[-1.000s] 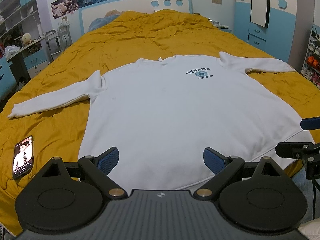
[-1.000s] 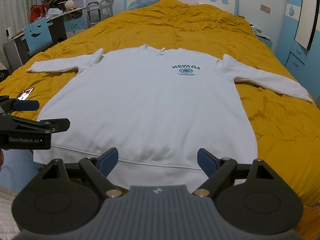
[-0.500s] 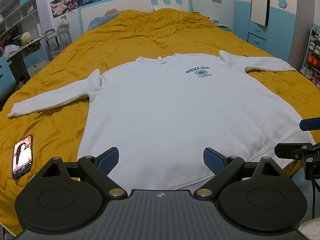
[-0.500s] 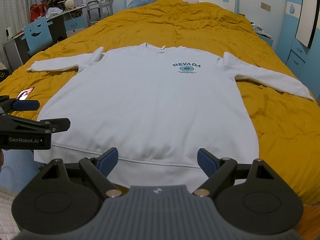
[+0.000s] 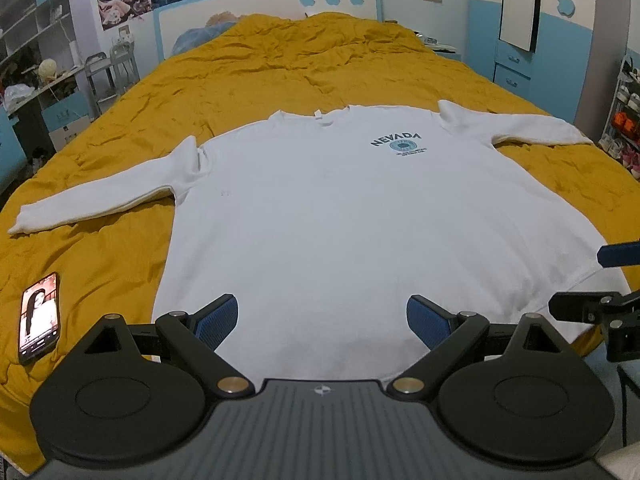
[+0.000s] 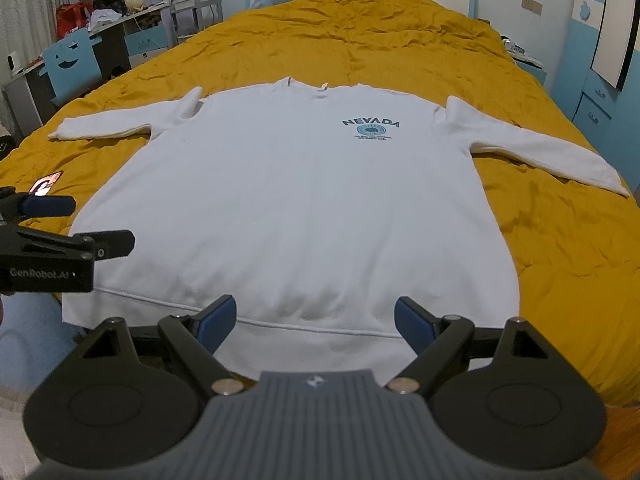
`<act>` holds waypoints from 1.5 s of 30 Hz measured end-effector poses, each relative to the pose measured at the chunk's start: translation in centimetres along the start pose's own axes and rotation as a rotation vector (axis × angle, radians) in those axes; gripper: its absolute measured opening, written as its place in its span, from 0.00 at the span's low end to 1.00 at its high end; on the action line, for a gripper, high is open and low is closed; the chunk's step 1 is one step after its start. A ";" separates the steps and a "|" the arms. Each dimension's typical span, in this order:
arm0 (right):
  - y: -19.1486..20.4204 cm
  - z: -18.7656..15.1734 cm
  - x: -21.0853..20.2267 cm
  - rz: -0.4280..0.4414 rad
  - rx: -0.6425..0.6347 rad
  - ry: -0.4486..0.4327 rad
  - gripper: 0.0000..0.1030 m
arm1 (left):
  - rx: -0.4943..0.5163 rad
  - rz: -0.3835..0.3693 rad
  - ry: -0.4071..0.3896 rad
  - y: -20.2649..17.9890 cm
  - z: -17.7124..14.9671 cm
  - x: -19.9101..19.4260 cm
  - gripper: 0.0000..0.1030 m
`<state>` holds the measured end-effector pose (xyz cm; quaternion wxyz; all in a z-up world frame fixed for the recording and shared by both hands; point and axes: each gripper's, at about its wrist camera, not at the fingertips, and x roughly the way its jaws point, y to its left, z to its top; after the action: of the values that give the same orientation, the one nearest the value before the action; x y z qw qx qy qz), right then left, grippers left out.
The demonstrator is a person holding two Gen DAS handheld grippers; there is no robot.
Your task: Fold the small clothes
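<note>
A white long-sleeved sweatshirt point(image 5: 340, 216) with a blue NEVADA print lies flat and face up on a yellow bedspread point(image 5: 280, 64), both sleeves spread out. It also shows in the right wrist view point(image 6: 304, 200). My left gripper point(image 5: 322, 320) is open and empty, above the hem at its left part. My right gripper point(image 6: 315, 320) is open and empty, above the hem at its right part. Each gripper shows at the edge of the other's view.
A phone point(image 5: 39, 317) with a lit screen lies on the bedspread left of the sweatshirt. A desk and shelves point(image 6: 100, 28) stand to the left of the bed, blue cabinets point(image 5: 516, 56) to the right, the headboard point(image 5: 264, 8) at the far end.
Both grippers have drifted slightly; the sweatshirt sits a touch lower and closer in the right wrist view. Nothing was grasped and the jaws stayed open.
</note>
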<state>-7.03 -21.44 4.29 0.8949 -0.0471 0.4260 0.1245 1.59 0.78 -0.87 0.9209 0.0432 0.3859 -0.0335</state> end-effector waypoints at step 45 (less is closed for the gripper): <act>-3.3 20.1 20.4 0.008 0.057 -0.060 0.45 | -1.254 0.254 -0.106 53.1 2.5 16.8 0.29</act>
<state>21.31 -17.04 1.18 0.9078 -0.0161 0.4024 0.1171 20.20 52.80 -8.28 0.7860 -0.4599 0.2779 0.3058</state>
